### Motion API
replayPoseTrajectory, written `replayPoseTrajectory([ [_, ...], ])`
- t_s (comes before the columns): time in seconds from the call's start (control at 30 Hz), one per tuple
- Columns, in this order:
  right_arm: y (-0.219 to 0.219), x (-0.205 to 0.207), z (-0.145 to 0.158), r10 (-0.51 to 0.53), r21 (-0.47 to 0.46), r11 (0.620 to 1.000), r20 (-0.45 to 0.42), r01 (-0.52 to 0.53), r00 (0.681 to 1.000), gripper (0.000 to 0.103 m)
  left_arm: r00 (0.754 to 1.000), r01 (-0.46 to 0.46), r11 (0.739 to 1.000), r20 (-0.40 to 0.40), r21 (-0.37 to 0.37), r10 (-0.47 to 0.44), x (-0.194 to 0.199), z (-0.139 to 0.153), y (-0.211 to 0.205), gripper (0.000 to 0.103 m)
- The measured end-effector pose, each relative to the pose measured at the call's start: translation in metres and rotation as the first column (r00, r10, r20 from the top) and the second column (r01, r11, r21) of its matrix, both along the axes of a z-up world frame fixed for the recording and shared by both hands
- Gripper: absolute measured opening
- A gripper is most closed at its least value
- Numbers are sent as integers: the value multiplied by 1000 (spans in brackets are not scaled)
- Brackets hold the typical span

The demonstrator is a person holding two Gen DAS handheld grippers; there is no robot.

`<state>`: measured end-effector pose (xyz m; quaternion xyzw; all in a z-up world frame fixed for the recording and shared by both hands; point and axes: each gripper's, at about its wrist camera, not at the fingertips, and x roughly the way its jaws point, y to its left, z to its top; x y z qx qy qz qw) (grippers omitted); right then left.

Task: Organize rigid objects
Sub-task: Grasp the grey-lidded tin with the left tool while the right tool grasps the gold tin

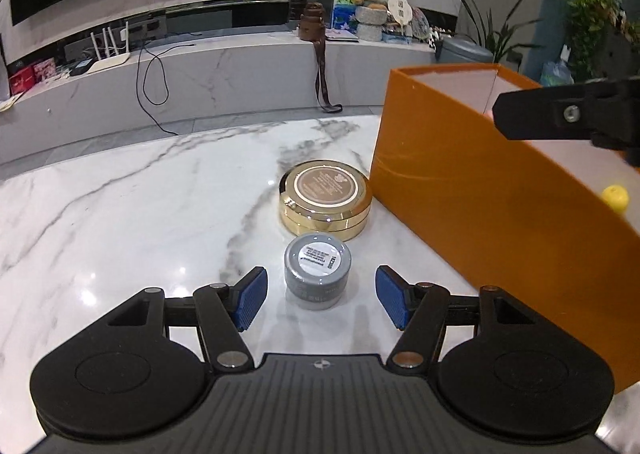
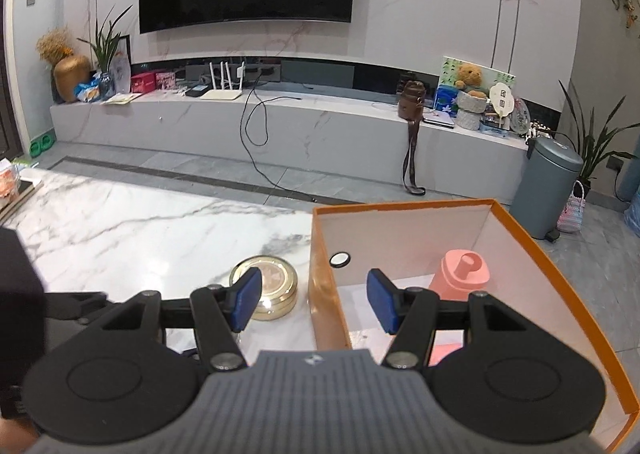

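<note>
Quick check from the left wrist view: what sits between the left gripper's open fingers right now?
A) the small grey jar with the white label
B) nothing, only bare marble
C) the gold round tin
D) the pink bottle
A: the small grey jar stands on the marble table between the left gripper's spread blue pads, untouched, while the gold tin lies farther off beside the orange box.

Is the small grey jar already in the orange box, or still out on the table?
Out. The grey jar stands upright on the marble table, beside the orange box, between the open left tool's pads, untouched.
</note>
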<state>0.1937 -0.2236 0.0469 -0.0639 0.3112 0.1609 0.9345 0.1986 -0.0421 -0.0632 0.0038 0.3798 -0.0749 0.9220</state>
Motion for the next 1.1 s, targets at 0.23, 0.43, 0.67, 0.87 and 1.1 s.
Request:
replayPoseTrajectory([
  [0.23, 5, 6, -3, 17, -10, 1000, -9, -17, 1000, 58, 999, 23, 1000, -35, 2, -23, 17, -14, 1, 47],
  [0.43, 19, 11, -9, 45, -20, 999, -24, -45, 999, 58, 999, 41, 999, -22, 19, -41, -1, -14, 18, 46],
  [0.67, 51, 9, -26, 99, -19, 995, -56, -100, 993, 58, 998, 19, 1000, -58, 11, -18, -48, -9, 62, 47],
  [0.87, 82, 14, -62, 58, -26, 998, -95, -61, 994, 58, 998, -23, 1000, -53, 4, 23, -65, -5, 85, 46],
  [1.1, 103, 14, -107, -66, -52, 997, -36, 65, 997, 61, 998, -53, 998, -36, -24, 53, -65, -7, 95, 47],
])
